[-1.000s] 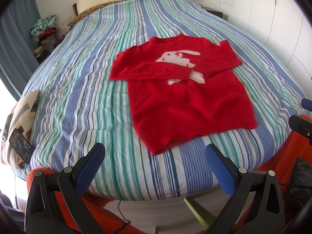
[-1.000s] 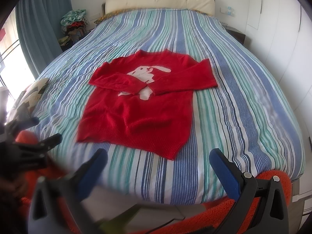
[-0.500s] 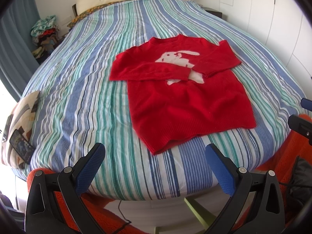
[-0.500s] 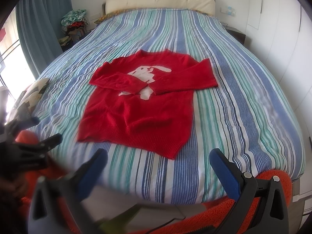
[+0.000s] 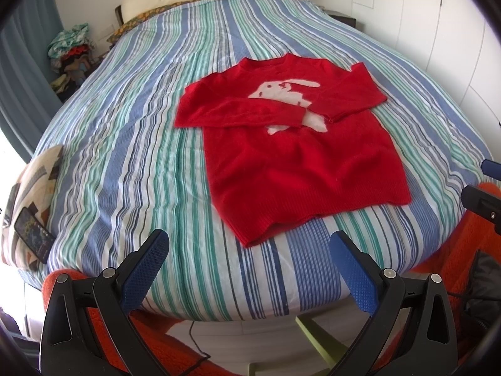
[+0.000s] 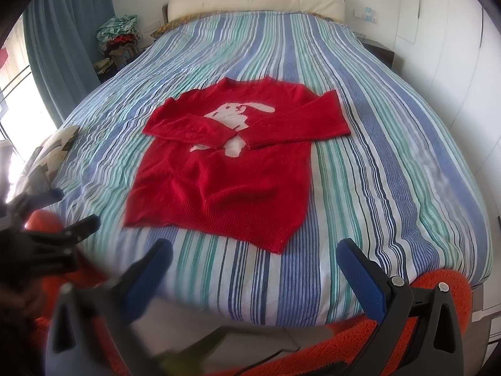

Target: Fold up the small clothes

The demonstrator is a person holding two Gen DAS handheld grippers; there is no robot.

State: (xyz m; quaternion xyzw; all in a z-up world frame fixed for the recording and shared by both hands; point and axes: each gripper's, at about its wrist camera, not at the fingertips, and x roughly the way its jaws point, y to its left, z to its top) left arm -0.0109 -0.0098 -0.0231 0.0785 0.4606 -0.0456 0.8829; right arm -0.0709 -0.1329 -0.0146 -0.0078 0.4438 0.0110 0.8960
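A small red sweater [image 5: 294,153] with a white rabbit on the chest lies flat on the striped bed [image 5: 131,156]. Both sleeves are folded in across the chest. It also shows in the right wrist view [image 6: 225,172]. My left gripper [image 5: 249,246] is open and empty, held over the bed's front edge just short of the sweater's hem. My right gripper [image 6: 255,253] is open and empty, also at the front edge below the hem. The right gripper shows at the right edge of the left wrist view [image 5: 488,185], the left gripper at the left of the right wrist view [image 6: 50,216].
A patterned cushion [image 5: 31,188] with a phone [image 5: 33,239] on it lies at the bed's left front corner. A pile of clothes [image 5: 72,53] sits beside the headboard at the far left. White wardrobe doors [image 5: 454,31] run along the right. Orange fabric [image 6: 422,329] lies below the bed.
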